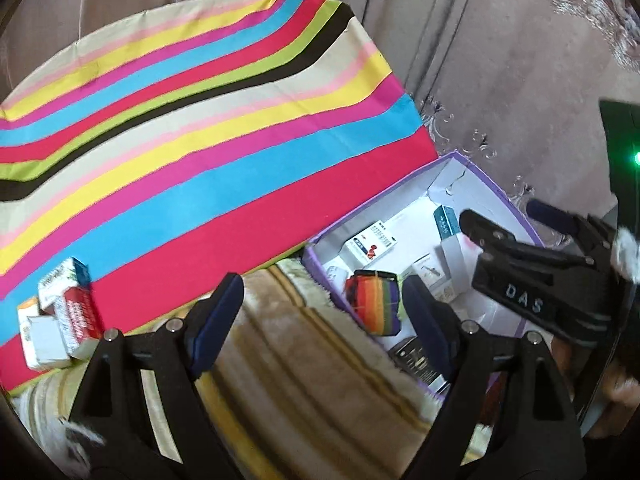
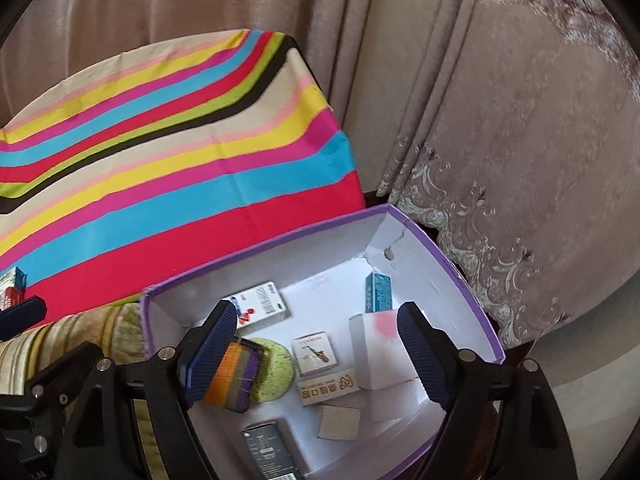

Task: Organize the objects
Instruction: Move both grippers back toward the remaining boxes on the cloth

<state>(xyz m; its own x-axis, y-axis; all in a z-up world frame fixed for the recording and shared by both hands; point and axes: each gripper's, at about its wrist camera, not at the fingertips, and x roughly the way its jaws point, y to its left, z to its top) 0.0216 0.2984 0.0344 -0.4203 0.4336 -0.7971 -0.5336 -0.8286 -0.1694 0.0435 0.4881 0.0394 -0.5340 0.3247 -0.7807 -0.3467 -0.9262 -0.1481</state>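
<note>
Both grippers, the left gripper point(image 1: 324, 332) and right gripper point(image 2: 316, 356), gape wide with nothing in them. Small cardboard packets point(image 2: 262, 307) lie inside the purple-rimmed white box point(image 2: 472, 280); more packets point(image 1: 60, 312) crowd the striped cloth's point(image 1: 200, 128) near edge, leaving the rest bare.

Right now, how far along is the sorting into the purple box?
Mostly done: the purple-rimmed cardboard box already holds several small packets, including a rainbow-striped pouch and a teal carton. In hand: nothing; the left gripper and right gripper are both open and empty. Left: a cluster of small red-and-white cartons on the striped cloth.
</note>
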